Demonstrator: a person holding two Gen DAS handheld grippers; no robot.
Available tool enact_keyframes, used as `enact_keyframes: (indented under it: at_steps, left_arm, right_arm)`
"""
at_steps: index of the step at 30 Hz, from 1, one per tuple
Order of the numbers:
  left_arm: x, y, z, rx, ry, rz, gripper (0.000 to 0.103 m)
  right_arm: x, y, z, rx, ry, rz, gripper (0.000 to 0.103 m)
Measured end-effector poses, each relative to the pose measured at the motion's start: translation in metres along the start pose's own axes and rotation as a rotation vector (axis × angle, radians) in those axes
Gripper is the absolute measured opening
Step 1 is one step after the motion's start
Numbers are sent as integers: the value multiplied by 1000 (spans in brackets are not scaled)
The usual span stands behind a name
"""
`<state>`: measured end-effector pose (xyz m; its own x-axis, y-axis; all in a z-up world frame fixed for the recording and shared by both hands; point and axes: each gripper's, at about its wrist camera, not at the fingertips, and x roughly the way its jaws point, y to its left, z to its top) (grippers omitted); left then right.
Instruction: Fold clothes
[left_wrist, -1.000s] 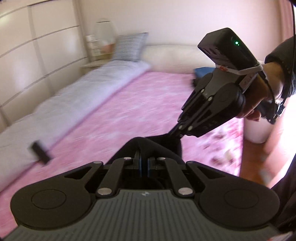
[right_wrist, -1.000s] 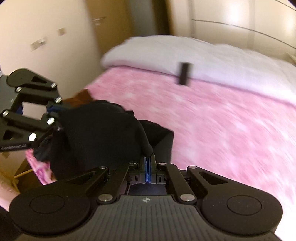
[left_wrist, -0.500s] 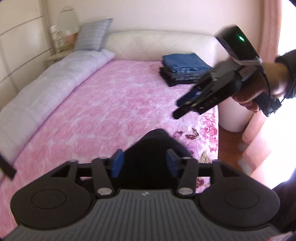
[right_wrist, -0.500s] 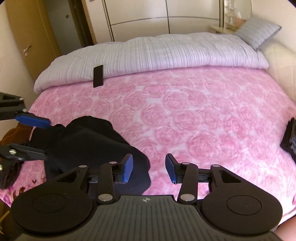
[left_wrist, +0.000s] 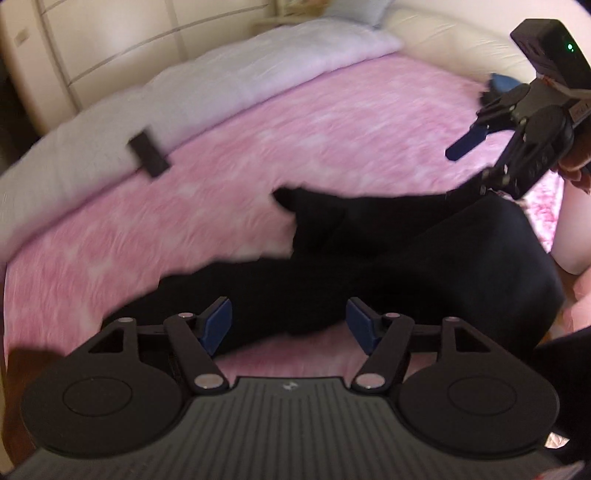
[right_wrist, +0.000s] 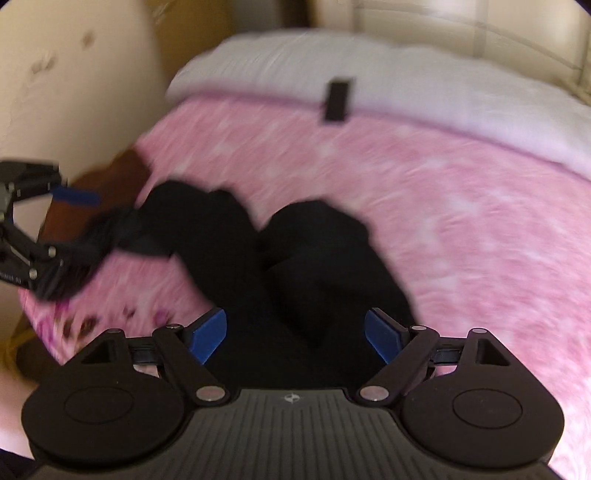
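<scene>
Bedroom, pink rose-patterned bedspread (left_wrist: 332, 122): crumpled black garment (left_wrist: 424, 258) lies loose. Left tongs (left_wrist: 288, 325) and right tongs (right_wrist: 295, 332), just opened, empty above it. I'd spread it flat before creasing.

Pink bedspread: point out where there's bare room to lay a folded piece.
Free: the wide pink bedspread between the black garment and the white duvet. Crowded: the near edge, where the garment sprawls under both open grippers, and by the small dark object.
</scene>
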<state>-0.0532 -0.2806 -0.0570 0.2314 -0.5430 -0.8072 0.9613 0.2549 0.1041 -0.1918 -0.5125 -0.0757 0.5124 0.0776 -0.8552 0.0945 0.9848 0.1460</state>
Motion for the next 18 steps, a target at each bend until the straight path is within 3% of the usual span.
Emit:
enact_keyframes:
  at_steps: [4,6,7,8,9,10,11,15,18]
  left_arm:
    - [16,-2,-26,-43,55,3,65]
    - [22,-6,-33,-55,77,0,65]
    - [25,-9,-36,-60,89,-1,65]
    - [28,-12,-38,-66,99,-3,65]
    - [30,-15,-40,-72,109,-6,65]
    - [35,-19,-38,-74,116,-9,65]
    - [40,-24,-34,-71,121,-9,65]
    - [59,-47,-8,-49,127,-7,65]
    - [77,-69,18,-15,124,-4,65]
  right_arm:
    - [68,39,-3,-139,135,4,88]
    - [97,52,-10,-210,191,-25,82]
    - [109,53,-13,-229,214,-32,65]
    - [117,51,-15,-234,225,-39,41]
    - [115,43,-15,-221,219,-45,31]
    - [112,34,-14,-204,211,-51,10]
    - [105,24,-12,-180,194,-46,5]
    - [56,-45,8,-83,75,-41,4]
    - [9,-107,11,1,-20,-98,4]
